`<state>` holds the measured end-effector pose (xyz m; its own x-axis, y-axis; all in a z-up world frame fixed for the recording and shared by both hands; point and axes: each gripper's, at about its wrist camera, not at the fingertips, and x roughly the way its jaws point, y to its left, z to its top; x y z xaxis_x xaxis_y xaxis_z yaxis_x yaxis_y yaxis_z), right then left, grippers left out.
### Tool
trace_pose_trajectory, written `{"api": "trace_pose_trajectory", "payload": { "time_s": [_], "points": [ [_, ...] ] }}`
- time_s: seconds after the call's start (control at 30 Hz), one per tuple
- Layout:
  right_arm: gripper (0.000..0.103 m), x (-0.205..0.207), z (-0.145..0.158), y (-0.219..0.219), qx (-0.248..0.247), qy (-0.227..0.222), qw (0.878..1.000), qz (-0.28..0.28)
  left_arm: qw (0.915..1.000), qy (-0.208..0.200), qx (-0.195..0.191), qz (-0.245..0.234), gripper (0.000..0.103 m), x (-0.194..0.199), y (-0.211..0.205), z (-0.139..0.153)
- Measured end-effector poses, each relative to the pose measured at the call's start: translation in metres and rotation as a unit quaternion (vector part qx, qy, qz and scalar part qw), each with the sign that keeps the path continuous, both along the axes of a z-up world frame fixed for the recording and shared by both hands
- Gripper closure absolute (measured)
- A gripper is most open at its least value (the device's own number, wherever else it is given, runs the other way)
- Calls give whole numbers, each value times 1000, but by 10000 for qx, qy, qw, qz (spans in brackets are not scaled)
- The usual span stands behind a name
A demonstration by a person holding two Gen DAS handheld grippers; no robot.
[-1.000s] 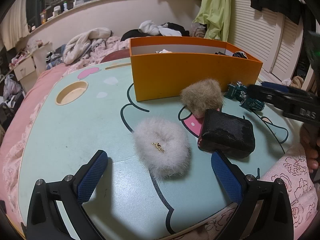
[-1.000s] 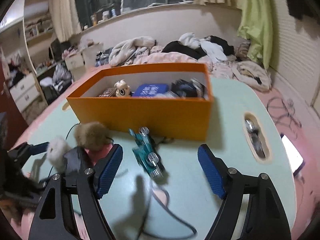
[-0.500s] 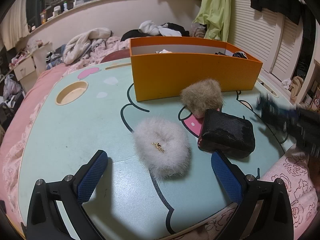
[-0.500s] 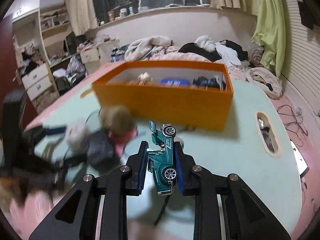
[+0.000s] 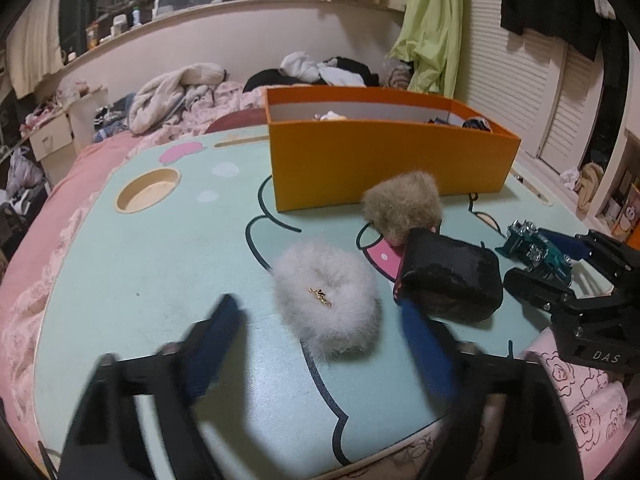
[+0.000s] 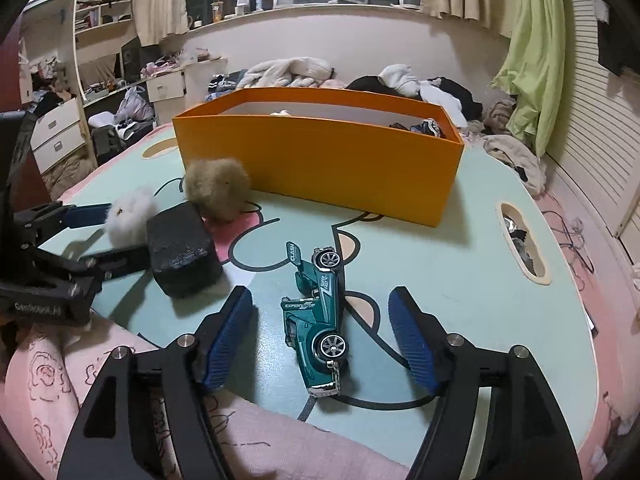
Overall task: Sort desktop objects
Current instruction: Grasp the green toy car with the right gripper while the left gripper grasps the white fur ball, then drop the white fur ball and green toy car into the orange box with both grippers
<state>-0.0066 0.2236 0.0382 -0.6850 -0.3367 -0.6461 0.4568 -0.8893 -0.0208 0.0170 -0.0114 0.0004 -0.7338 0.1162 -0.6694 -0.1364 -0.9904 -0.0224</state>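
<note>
In the left wrist view a white fluffy hair tie [image 5: 326, 304] with a small gold charm lies on the mint table [image 5: 160, 272]. My left gripper [image 5: 318, 304] has a blurred finger on either side of it; its jaws are closing and the pads stand just off the fur. A green toy car [image 6: 320, 308] lies on its side between the fingers of my right gripper [image 6: 320, 294]. Those jaws are opening, clear of the car. A brown fluffy ball [image 5: 402, 204] and a black pouch [image 5: 448, 280] sit before the orange box [image 5: 380, 168].
The orange box [image 6: 320, 160] holds several small items. The table has a round cup hole [image 5: 148, 194] at the left and a long slot [image 6: 520, 240] at the right. Pink bedding [image 6: 60, 380] wraps the near edge. Piled clothes lie behind the box.
My right gripper, shut on the toy car half a second ago, has let it go onto the table and spread. My left gripper's fingers have drawn inward around the white hair tie.
</note>
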Motion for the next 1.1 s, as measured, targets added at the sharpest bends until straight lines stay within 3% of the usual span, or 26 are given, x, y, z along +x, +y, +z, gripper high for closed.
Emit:
{"api": "trace_pose_trajectory", "payload": {
  "time_s": [0.07, 0.1, 0.13, 0.17, 0.33, 0.43, 1.1],
  "points": [
    [31, -1, 0, 1, -4, 2, 10000, 6, 9999, 86, 95, -57, 74, 2, -1, 2],
    [40, -1, 0, 0, -12, 2, 10000, 24, 9998, 125, 125, -69, 74, 4, -1, 3],
    [71, 1, 1, 0, -49, 24, 9999, 88, 9998, 155, 136, -70, 75, 5, -1, 3],
    [76, 4, 1, -2, -65, 80, 9998, 171, 9997, 216, 133, -65, 75, 6, 0, 5],
    [77, 8, 4, -12, 95, 166, 9995, 252, 9976, 690, 67, -80, 75, 21, 2, 16],
    [77, 8, 10, -12, -151, 75, 9994, 303, 9965, 828, -49, -90, 75, 24, 6, 18],
    [77, 12, 12, -15, -187, 122, 9996, 182, 9971, 741, -95, -118, 74, 23, 8, 15]
  ]
}}
